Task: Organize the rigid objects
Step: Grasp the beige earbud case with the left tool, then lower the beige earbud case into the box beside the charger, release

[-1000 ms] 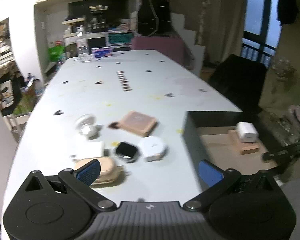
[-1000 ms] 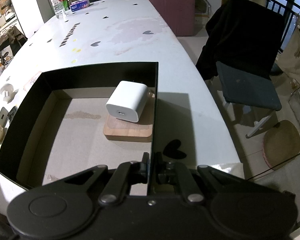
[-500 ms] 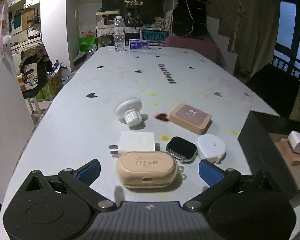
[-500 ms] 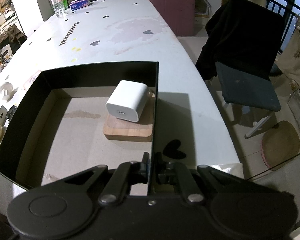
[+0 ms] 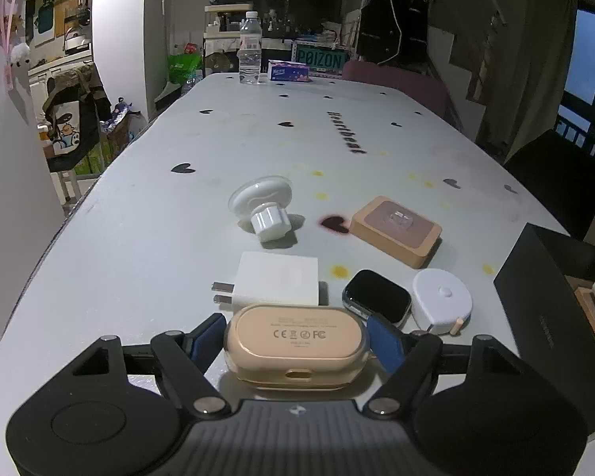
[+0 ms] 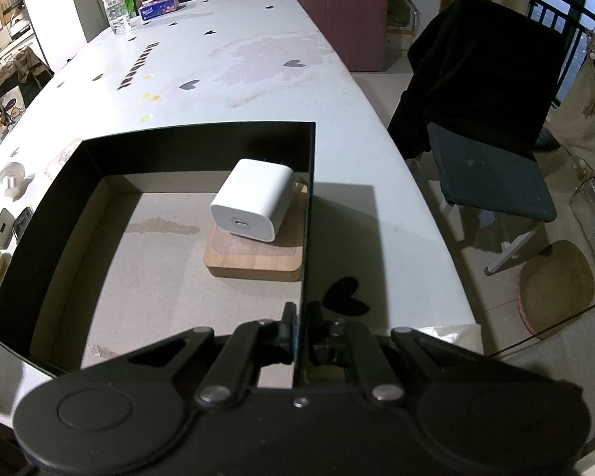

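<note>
My left gripper [image 5: 295, 343] has its blue pads on both ends of a peach earbud case [image 5: 295, 345] that lies on the white table. Just beyond it lie a white plug charger [image 5: 275, 282], a black smartwatch [image 5: 377, 295], a white round tape measure [image 5: 442, 305], a peach square box [image 5: 396, 230] and a white knob-shaped holder [image 5: 263, 206]. My right gripper [image 6: 302, 331] is shut on the right wall of a black open box [image 6: 39, 234]. Inside the box a white charger cube [image 6: 254, 198] rests on a wooden block [image 6: 258, 261].
A water bottle [image 5: 250, 53] and a tissue pack [image 5: 288, 70] stand at the table's far end. A dark chair [image 6: 492, 150] is beside the table's right edge. The black box [image 5: 543, 309] sits to the right of the loose items.
My left gripper moved forward onto the peach earbud case and its fingers closed in against both ends. The right gripper and the black box have not moved.
</note>
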